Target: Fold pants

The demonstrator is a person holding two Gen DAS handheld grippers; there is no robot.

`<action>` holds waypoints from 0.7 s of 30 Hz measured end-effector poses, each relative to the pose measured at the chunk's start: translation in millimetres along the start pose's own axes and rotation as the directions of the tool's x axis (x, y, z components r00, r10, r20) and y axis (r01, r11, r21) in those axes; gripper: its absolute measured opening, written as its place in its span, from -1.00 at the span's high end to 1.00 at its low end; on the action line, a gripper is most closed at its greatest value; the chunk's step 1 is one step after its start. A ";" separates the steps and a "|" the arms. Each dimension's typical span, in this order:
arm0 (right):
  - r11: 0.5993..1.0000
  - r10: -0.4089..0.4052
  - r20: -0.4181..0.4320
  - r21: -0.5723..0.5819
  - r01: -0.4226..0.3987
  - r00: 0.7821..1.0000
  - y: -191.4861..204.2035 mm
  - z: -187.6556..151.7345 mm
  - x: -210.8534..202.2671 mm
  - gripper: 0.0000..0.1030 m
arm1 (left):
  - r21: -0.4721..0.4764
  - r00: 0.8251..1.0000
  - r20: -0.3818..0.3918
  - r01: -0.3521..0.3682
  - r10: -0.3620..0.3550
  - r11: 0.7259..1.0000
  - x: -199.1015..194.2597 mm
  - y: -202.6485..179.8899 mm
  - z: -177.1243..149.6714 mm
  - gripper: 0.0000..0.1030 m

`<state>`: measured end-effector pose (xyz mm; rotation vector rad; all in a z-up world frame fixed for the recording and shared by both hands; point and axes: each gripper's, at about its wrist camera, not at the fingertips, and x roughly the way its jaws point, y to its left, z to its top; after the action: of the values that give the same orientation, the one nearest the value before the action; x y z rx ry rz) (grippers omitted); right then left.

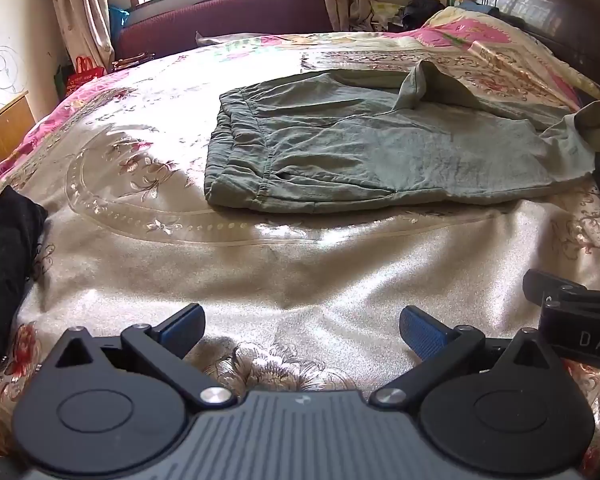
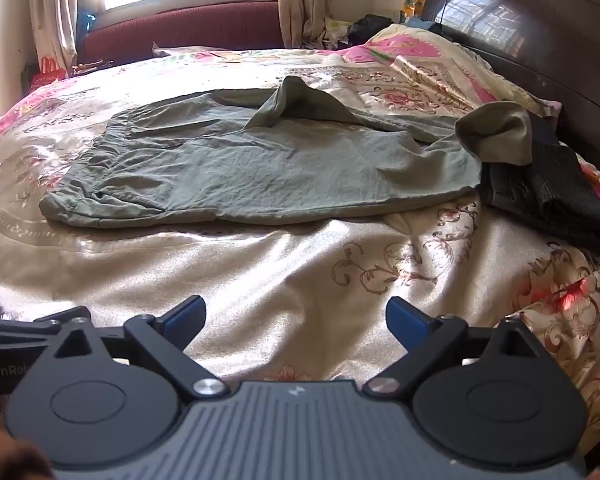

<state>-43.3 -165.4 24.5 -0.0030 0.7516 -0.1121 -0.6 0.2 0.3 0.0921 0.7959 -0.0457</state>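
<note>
Both grippers, left point(image 1: 302, 330) and right point(image 2: 296, 320), jaws apart, empty; pants point(image 2: 260, 168) leg probably overlaps black clothes point(image 2: 552, 188), risking snagging both.

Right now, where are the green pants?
The green pants lie spread on the bed, past both open grippers, waistband toward the window side, leg ends by dark clothes near the headboard.

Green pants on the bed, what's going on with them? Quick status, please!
Left gripper open, right gripper open, both short of the cloth. Green pants flat, one leg bunched up. Black garment at leg end.
</note>
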 end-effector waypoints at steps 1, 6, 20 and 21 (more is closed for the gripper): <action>1.000 0.000 0.001 0.000 0.000 1.000 0.1 0.0 -0.1 -0.87 | -0.001 1.000 0.000 0.002 -0.002 1.000 -0.6 0.0 -0.2 -1.00; 1.000 -0.003 0.001 -0.003 0.003 1.000 1.3 -0.4 0.8 -0.87 | 0.005 1.000 0.009 -0.004 0.004 1.000 -0.7 0.6 -4.6 -1.00; 1.000 -0.008 -0.009 -0.021 0.007 1.000 3.6 -1.9 2.6 -0.87 | 0.003 1.000 0.007 -0.009 0.009 1.000 -1.3 1.0 -2.4 -1.00; 1.000 -0.007 -0.011 -0.020 0.007 1.000 3.4 -1.7 2.8 -0.87 | 0.002 1.000 0.006 -0.008 0.008 1.000 -1.2 1.2 -2.2 -1.00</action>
<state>-42.1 -162.2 21.3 -0.0244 0.7633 -0.1111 -2.9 1.6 -0.3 0.0972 0.7892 -0.0394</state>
